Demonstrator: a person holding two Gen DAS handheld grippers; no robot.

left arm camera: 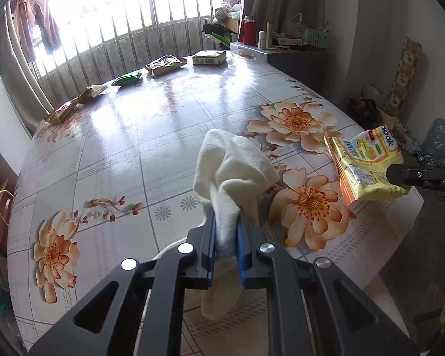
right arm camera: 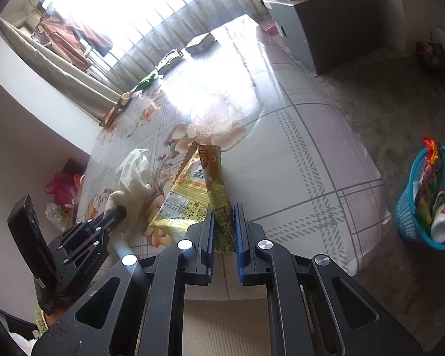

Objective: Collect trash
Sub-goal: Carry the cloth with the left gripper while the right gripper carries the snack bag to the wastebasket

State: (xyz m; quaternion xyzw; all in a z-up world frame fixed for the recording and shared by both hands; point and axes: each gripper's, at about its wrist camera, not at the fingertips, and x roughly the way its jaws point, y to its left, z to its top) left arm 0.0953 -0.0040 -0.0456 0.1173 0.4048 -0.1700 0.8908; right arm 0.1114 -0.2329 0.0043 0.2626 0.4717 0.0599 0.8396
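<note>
The left hand-held gripper (left arm camera: 226, 222) is clenched on a crumpled white cloth (left arm camera: 234, 166), which bunches above its blue pads and hangs below them, held over the near edge of the flowered surface (left arm camera: 139, 136). The right hand-held gripper (right arm camera: 224, 216) grasps a yellow snack wrapper (right arm camera: 192, 195) by one end, lifted above the surface; its print shows a barcode, "16g" and, in the left wrist view, the letters "naak" (the rest is too small to read). On the floor to the right stands a blue basket (right arm camera: 406, 207) holding a red wrapper and a white bottle. Along the far edge of the surface lie more packets, among them a green packet (left arm camera: 127, 78) and a pale box (left arm camera: 209, 57).
</note>
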